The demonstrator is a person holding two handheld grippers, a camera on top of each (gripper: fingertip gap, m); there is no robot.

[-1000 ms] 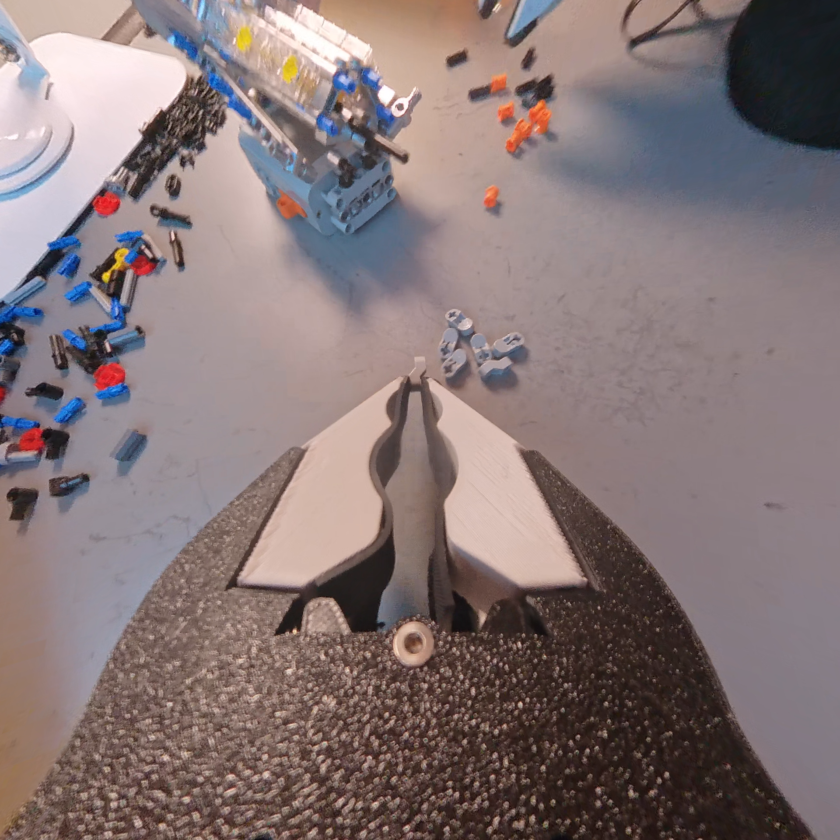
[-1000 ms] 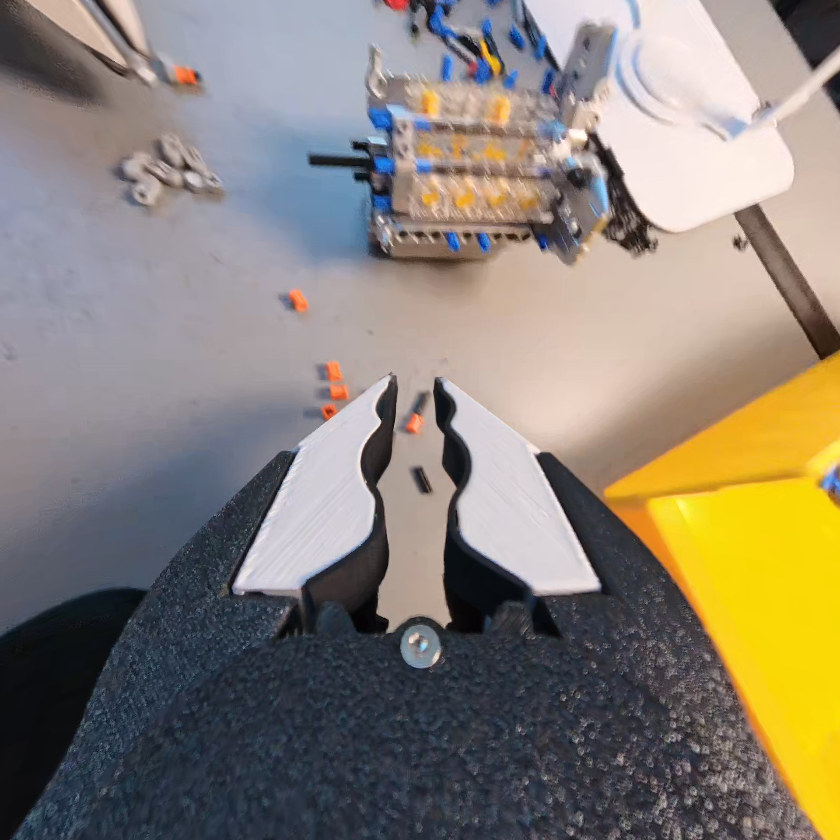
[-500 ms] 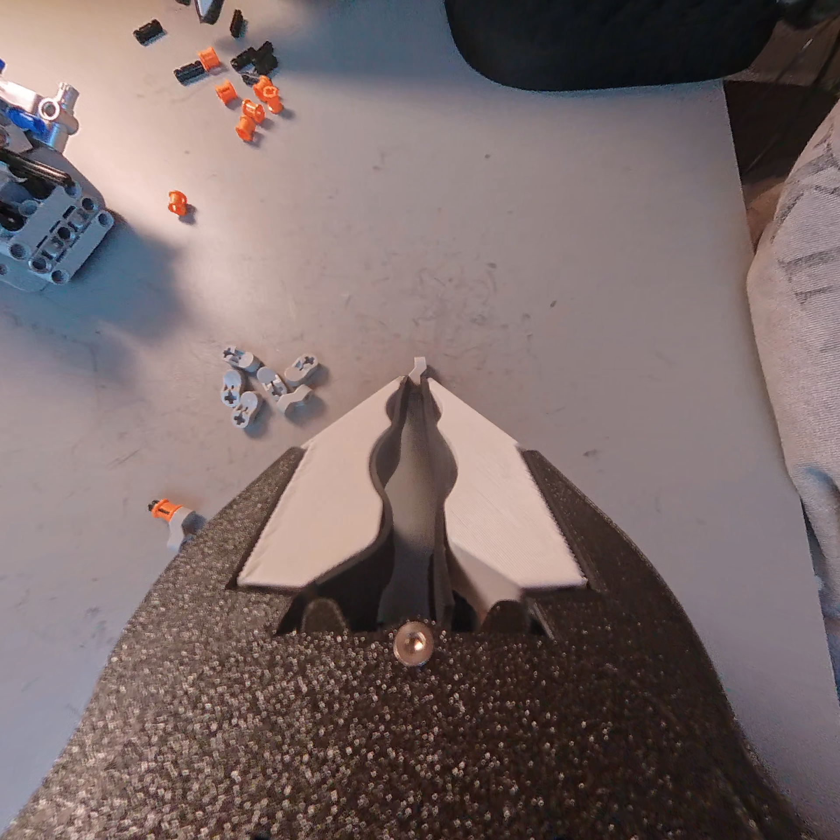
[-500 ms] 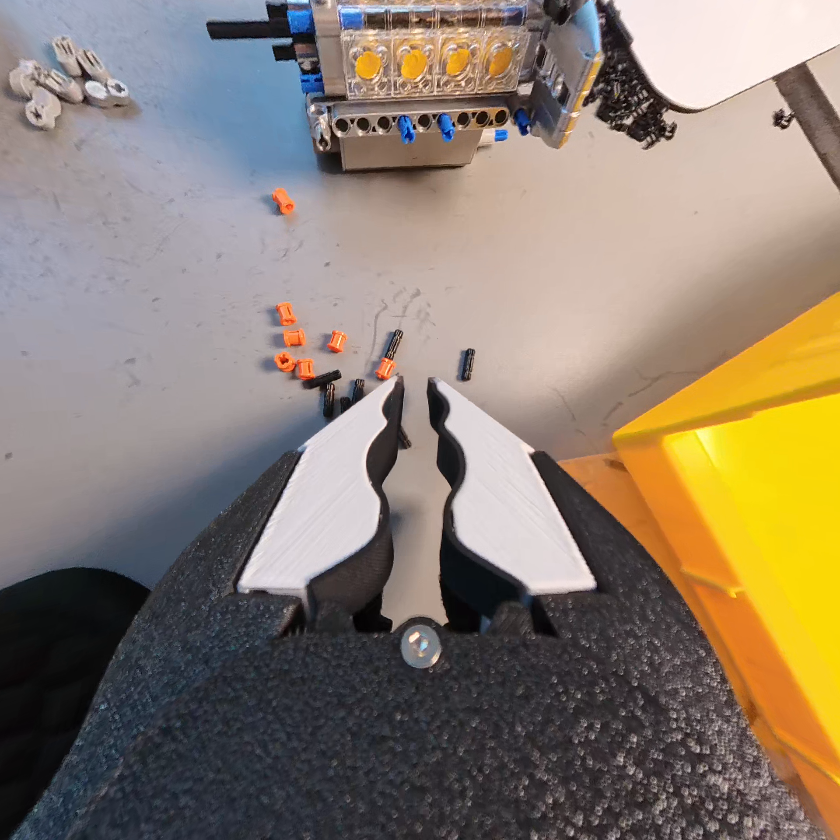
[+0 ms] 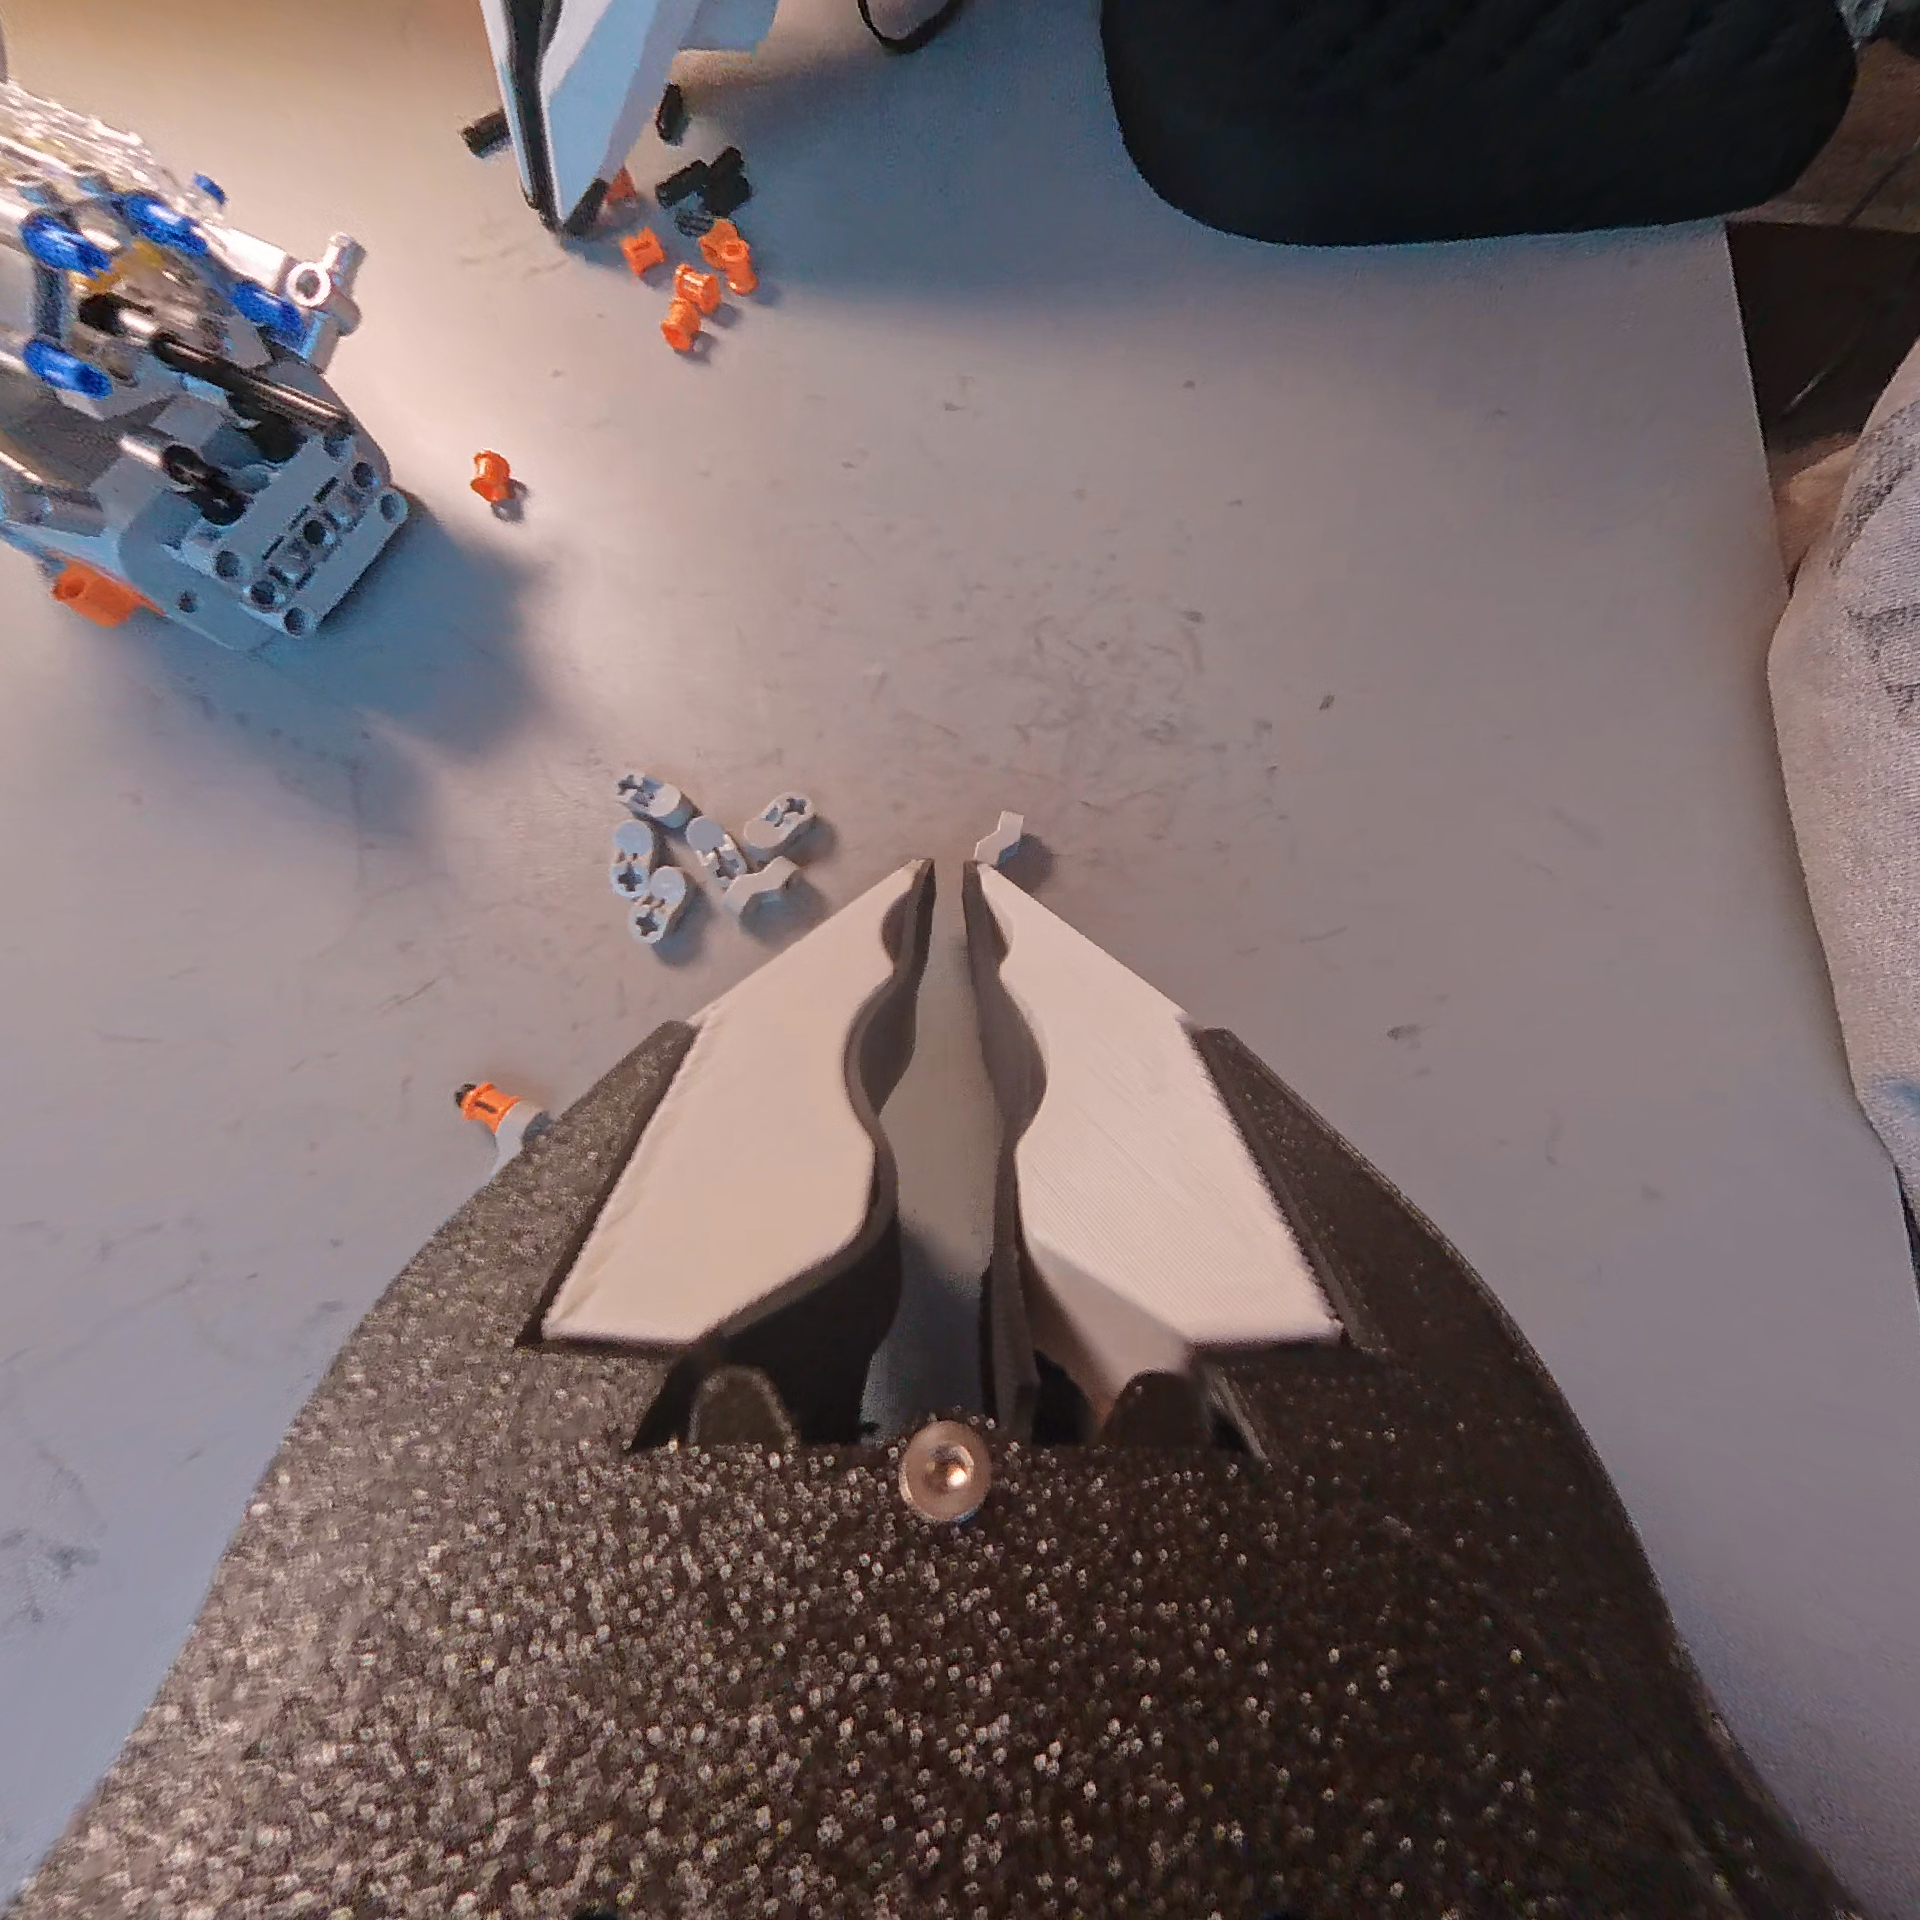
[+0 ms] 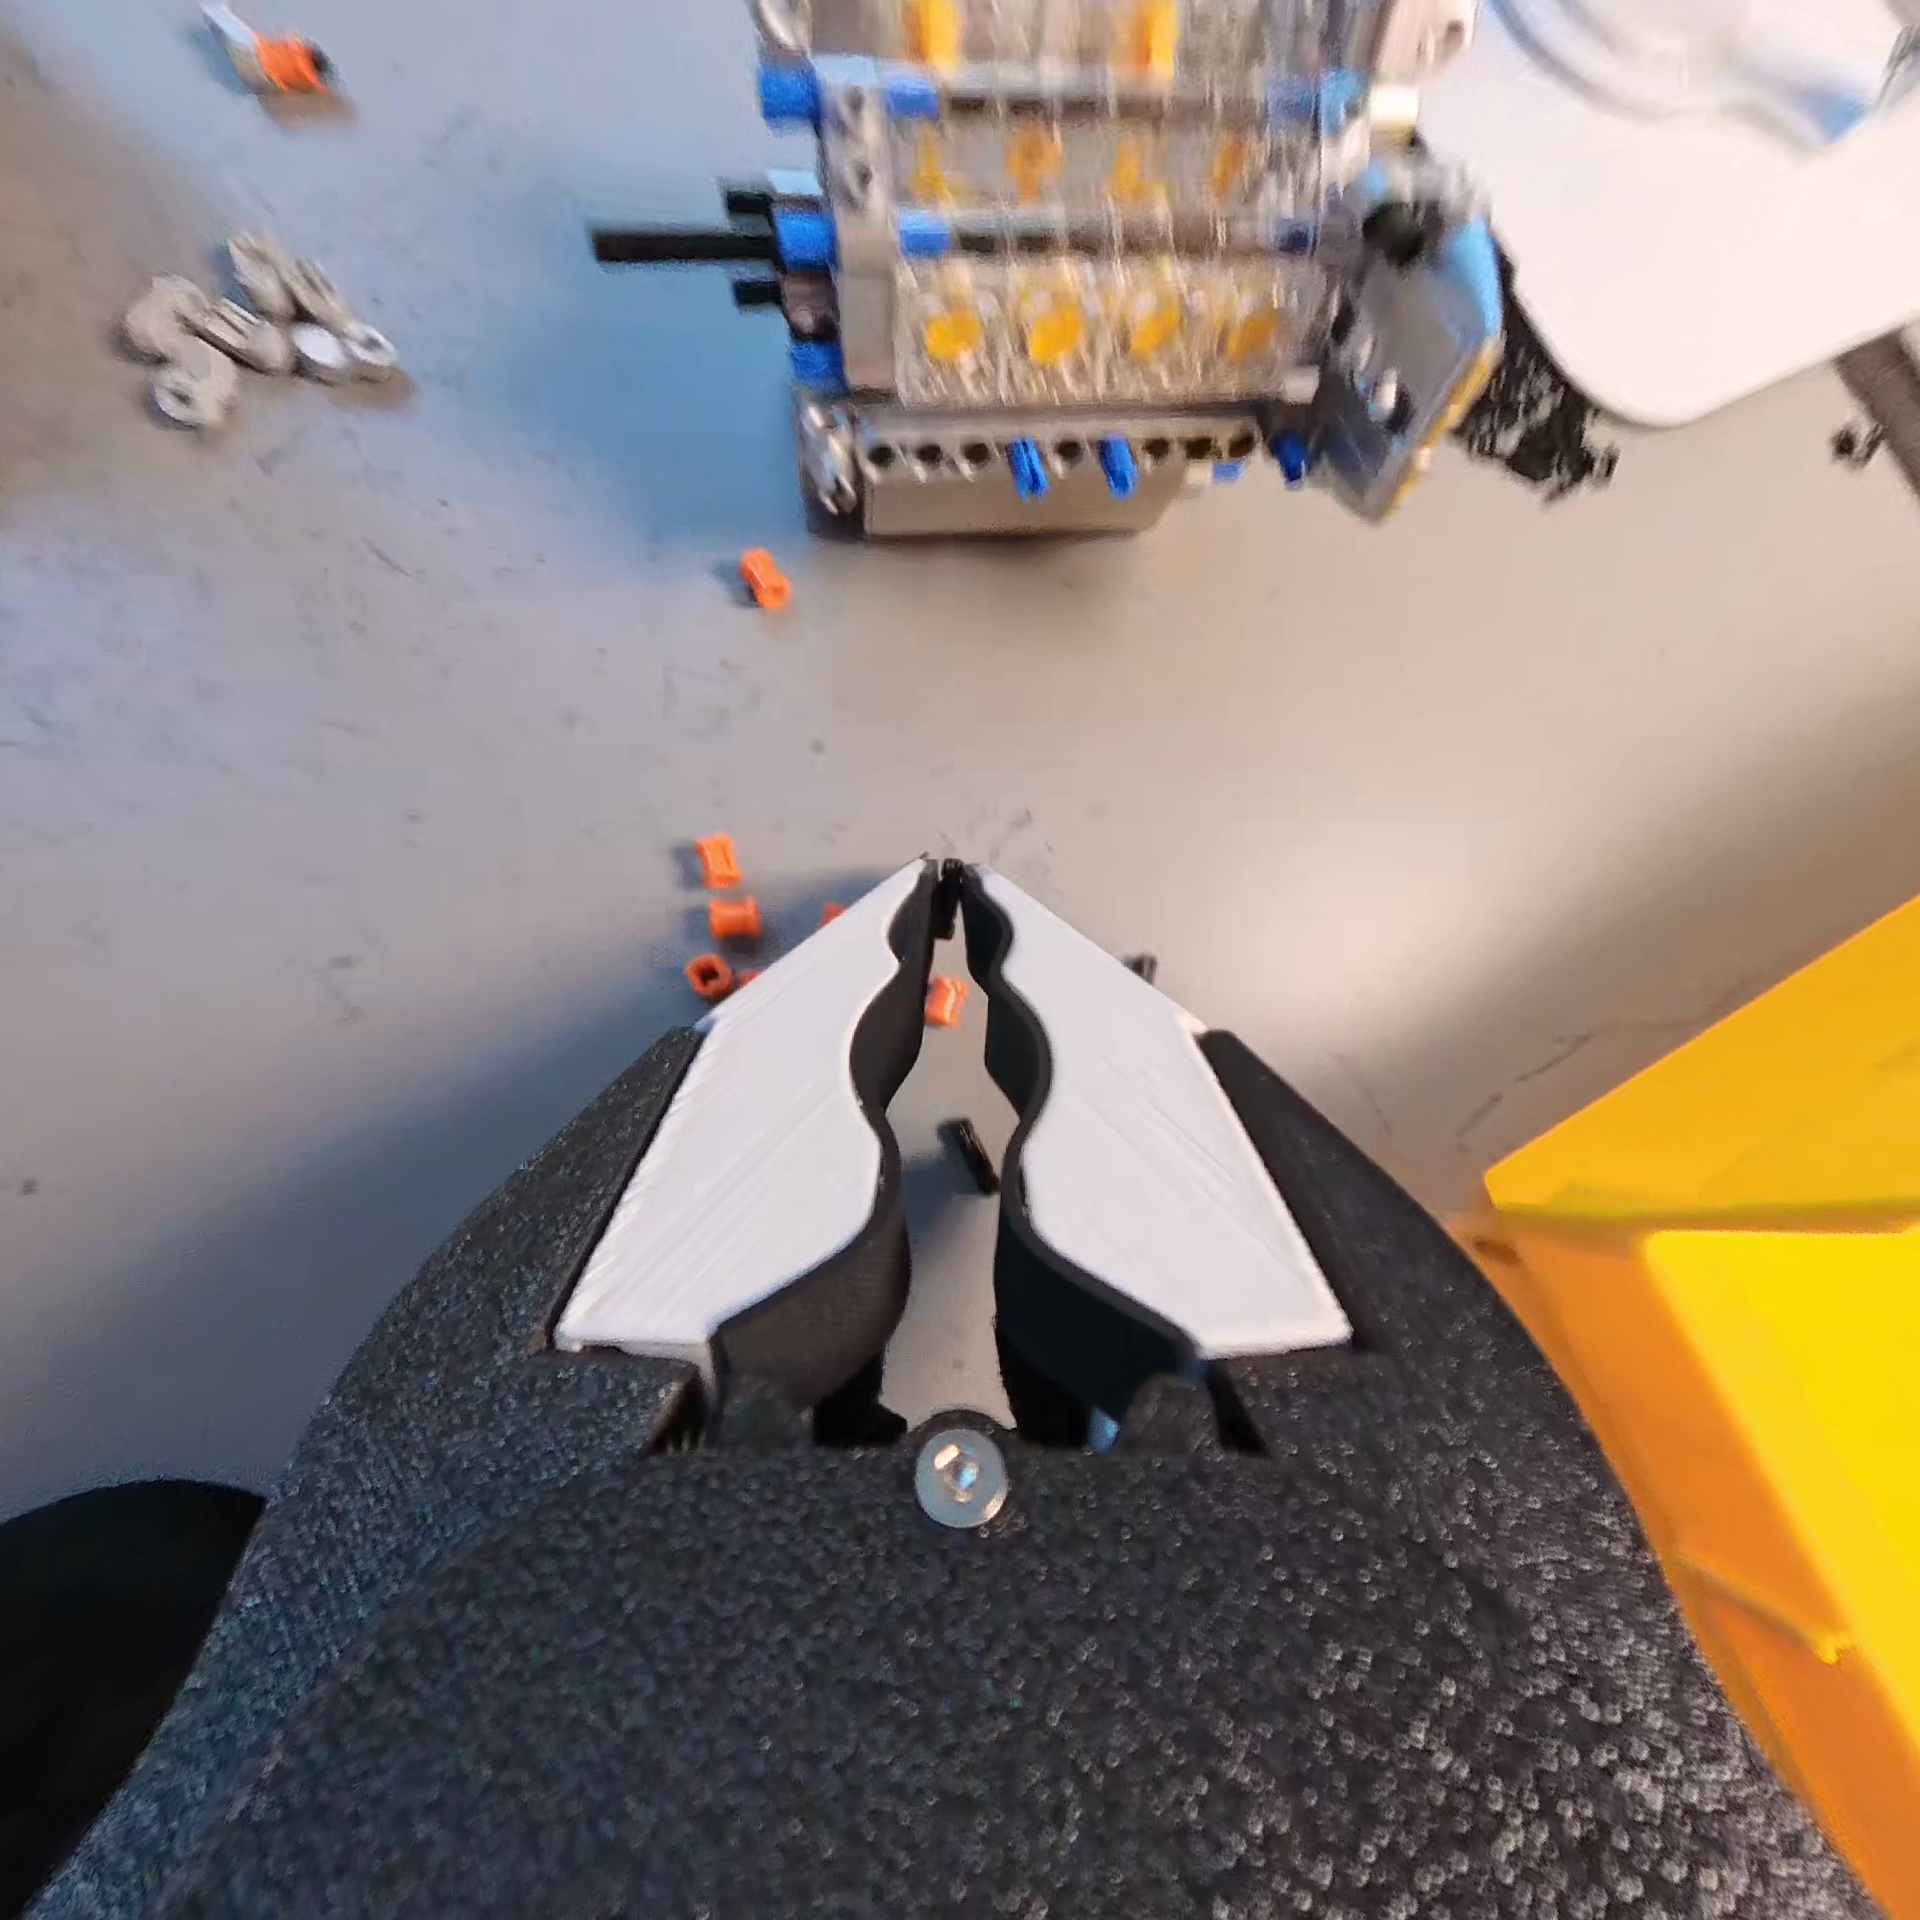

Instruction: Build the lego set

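Left hand-held gripper [image 5: 948, 864]: jaws parted by a narrow slit, nothing between them. A small grey connector piece [image 5: 1000, 837] lies on the counter [image 5: 1299, 582] just past the right fingertip, close beside it but not gripped; whether they touch, cannot tell. Its long axis runs roughly away from the gripper. A cluster of grey connectors [image 5: 707, 858] sits near, off the left fingertip. An orange-and-grey pin [image 5: 499, 1110] lies beside the gripper's left flank.

Right hand-held gripper [image 6: 943, 883]: fingertips pinched on a thin black pin [image 6: 948, 902], which stands roughly in line with the fingers. View is blurred, so the pin's full length is unclear. Orange bushes [image 6: 722, 914] lie scattered just left of the tips, one showing between the fingers lower down. Another short black pin [image 6: 968, 1151] rests on the counter below the finger gap.

Farther out: a grey-and-blue brick assembly [image 6: 1049, 343] with a black axle sticking out its left end stands well ahead of the right gripper. A lone orange bush [image 6: 764, 578] lies between them. A yellow bin [image 6: 1714, 1299] sits at the right edge. In the left view, a dark rounded object [image 5: 1455, 114] occupies the counter's far corner.
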